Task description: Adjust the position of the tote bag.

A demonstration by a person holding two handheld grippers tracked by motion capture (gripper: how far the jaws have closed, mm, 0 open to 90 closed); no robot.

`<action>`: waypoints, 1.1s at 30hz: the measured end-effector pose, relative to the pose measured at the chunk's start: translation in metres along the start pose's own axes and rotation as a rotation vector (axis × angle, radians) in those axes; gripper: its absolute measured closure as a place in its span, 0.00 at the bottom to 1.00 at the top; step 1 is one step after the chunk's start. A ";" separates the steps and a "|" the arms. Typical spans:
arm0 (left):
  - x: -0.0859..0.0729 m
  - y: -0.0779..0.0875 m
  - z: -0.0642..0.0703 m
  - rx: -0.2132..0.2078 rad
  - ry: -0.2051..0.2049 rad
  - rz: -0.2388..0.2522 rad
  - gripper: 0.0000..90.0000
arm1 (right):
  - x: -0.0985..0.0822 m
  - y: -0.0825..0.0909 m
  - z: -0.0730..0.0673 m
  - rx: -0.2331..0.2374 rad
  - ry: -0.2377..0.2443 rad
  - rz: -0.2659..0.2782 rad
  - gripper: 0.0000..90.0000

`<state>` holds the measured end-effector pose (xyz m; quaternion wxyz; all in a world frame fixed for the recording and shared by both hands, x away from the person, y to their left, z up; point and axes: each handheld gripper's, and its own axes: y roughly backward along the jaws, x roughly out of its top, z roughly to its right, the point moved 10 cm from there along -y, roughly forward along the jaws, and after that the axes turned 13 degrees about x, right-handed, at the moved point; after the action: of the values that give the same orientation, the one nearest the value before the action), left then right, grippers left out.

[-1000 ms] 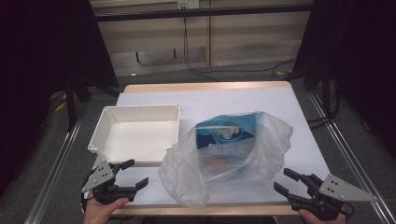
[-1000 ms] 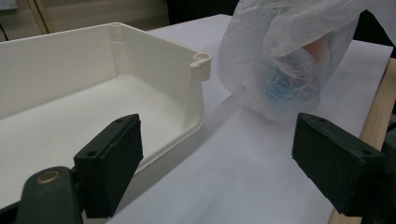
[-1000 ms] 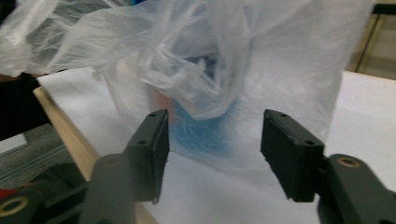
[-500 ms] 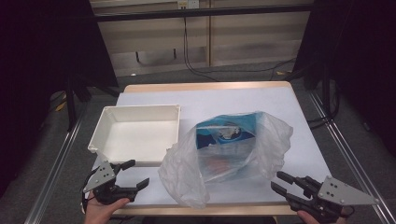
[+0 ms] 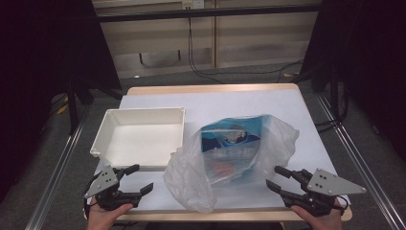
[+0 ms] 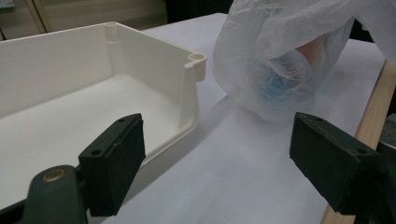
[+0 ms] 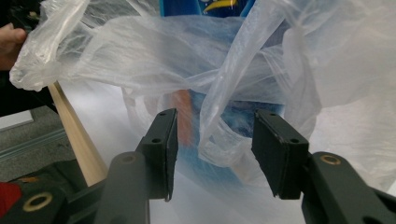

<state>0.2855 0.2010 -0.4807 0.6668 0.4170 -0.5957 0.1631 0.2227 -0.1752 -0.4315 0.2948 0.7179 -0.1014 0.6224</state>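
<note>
A crumpled clear plastic bag (image 5: 268,143) lies on the white table, with a blue packet (image 5: 230,136) and something orange inside it. My right gripper (image 5: 273,176) sits at the bag's lower right edge. Its jaws have just been opening. In the right gripper view (image 7: 215,149) a twisted fold of the bag (image 7: 219,107) hangs in the gap between the pads, and neither pad presses on it. My left gripper (image 5: 143,177) stands open near the front left corner with nothing between its jaws (image 6: 217,158). The bag (image 6: 280,56) lies ahead of it.
An empty white tray (image 5: 139,139) stands left of the bag, its near corner (image 6: 196,63) just ahead of the left gripper. The table's wooden front edge (image 5: 230,214) runs close under both hands. Metal rails (image 5: 354,158) flank the table and cables (image 5: 249,72) lie on the floor behind.
The right gripper has moved left and a little up towards the bag, its jaws narrowing and then widening. The left gripper, tray and bag have stayed put.
</note>
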 end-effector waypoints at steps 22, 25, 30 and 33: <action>0.006 0.006 0.019 -0.062 0.013 0.010 0.25 | -0.012 -0.043 0.023 0.079 -0.045 -0.063 0.97; 0.008 0.011 0.027 -0.093 0.000 0.012 0.30 | -0.011 -0.038 0.021 0.087 -0.052 -0.052 0.99; 0.016 0.019 0.044 -0.143 -0.008 0.022 0.38 | -0.009 -0.029 0.020 0.086 -0.060 -0.034 1.00; 0.023 0.025 0.056 -0.186 -0.016 0.031 0.45 | -0.006 -0.024 0.019 0.085 -0.057 -0.020 1.00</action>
<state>0.2361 0.1674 -0.4538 0.6953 0.3454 -0.6198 0.1140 0.2499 -0.1679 -0.4453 0.2672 0.7482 -0.0758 0.6026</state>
